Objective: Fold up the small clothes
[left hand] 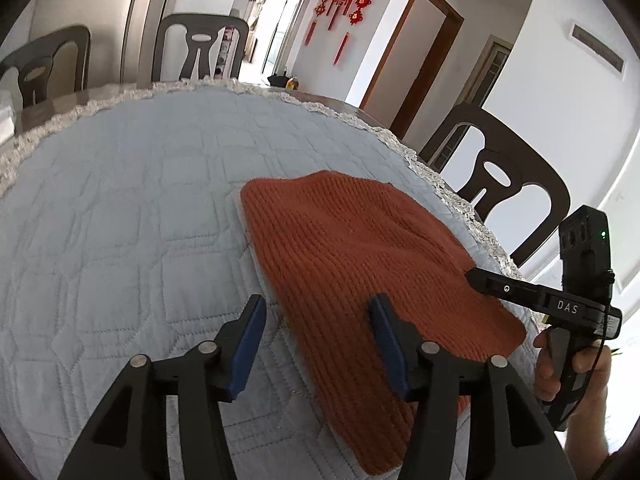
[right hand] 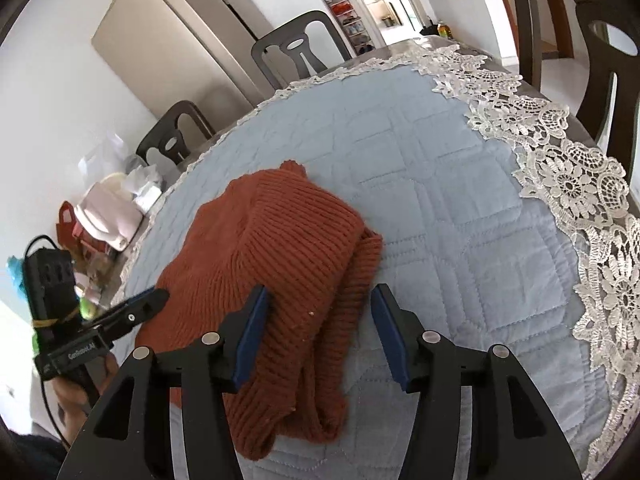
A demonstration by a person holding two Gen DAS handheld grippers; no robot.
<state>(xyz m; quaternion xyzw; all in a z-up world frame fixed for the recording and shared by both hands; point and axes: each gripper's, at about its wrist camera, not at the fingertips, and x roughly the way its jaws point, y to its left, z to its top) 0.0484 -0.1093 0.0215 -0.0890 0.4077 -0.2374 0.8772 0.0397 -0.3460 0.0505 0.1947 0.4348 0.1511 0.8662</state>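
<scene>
Both grippers — left gripper (left hand: 318, 320), right gripper (right hand: 320, 312) — have fingers apart, empty, over the folded rust knit (right hand: 280, 260); next, judge whether another fold is needed.

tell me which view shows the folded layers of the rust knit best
The right wrist view. There the rust knit shows its doubled-over top layer and the stacked edges along its right side. The left wrist view shows the same knit only as one flat ribbed sheet on the quilted cloth, its layering hidden.

1 sweater (left hand: 360, 264), 2 grippers (left hand: 318, 340) (right hand: 320, 332), 3 chairs (left hand: 504, 176).
</scene>
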